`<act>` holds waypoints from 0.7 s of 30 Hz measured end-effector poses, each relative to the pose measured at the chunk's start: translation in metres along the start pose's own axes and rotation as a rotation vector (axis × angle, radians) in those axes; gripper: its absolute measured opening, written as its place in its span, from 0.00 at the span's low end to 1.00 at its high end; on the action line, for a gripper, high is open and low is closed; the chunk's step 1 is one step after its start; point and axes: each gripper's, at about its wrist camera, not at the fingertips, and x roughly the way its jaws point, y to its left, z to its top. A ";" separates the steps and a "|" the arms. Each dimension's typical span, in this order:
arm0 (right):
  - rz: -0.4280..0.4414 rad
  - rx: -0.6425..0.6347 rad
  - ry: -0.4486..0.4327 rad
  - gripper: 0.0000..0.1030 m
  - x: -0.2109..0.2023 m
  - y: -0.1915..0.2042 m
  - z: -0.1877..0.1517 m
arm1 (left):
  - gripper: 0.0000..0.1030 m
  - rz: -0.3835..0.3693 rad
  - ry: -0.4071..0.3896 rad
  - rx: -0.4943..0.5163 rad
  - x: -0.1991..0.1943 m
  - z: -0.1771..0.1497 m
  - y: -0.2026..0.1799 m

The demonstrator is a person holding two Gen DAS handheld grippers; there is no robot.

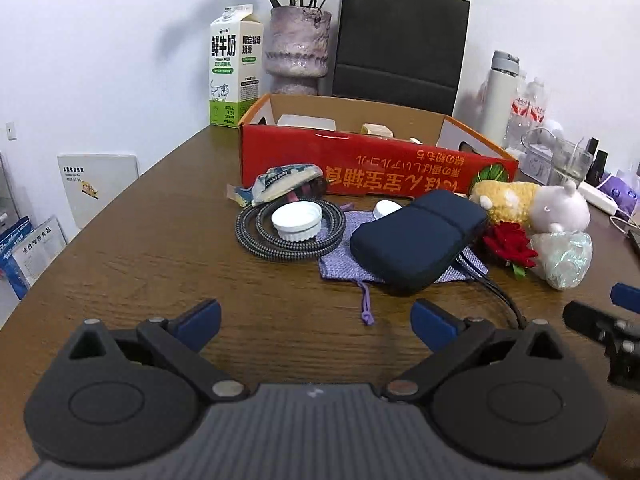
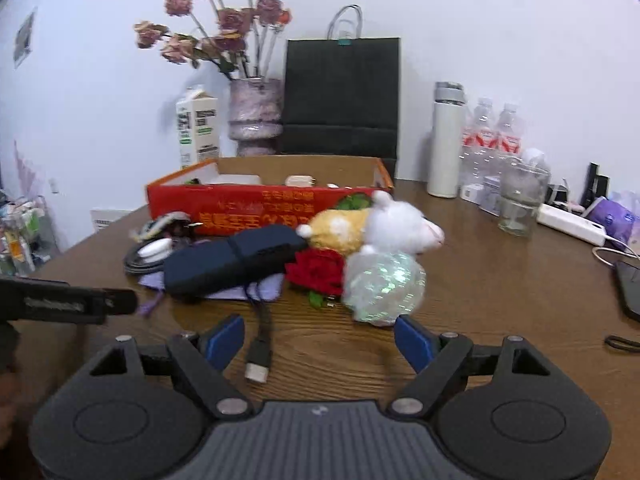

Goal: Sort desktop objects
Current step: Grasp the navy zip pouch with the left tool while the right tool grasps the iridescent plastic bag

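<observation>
A red cardboard box (image 1: 360,168) stands open on the brown table, with a few small items inside; it also shows in the right wrist view (image 2: 256,204). In front of it lie a navy pouch (image 1: 420,236), a lilac drawstring bag (image 1: 344,256), a coiled cable (image 1: 256,240) around a white lid (image 1: 297,222), a plush toy (image 1: 532,204), a red rose (image 1: 510,246) and a shiny wrapped ball (image 2: 384,284). My left gripper (image 1: 316,324) is open and empty, short of the pile. My right gripper (image 2: 320,340) is open and empty, just before the ball, with a USB plug (image 2: 258,366) between its fingers.
A milk carton (image 1: 234,68), vase of dried flowers (image 1: 298,52) and black paper bag (image 1: 400,48) stand behind the box. A white flask (image 2: 446,140), water bottles (image 2: 492,136), a glass (image 2: 520,200) and a power strip (image 2: 570,224) stand at right.
</observation>
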 end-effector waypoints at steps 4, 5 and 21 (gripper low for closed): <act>-0.009 0.080 0.016 0.78 0.020 -0.028 0.012 | 1.00 -0.062 -0.069 0.118 0.002 0.022 -0.022; -0.006 0.102 0.029 0.77 0.028 -0.035 0.016 | 1.00 -0.085 -0.105 0.174 0.004 0.032 -0.030; 0.099 0.219 0.087 0.44 0.077 -0.060 0.021 | 0.75 -0.246 0.140 0.392 0.100 0.061 -0.072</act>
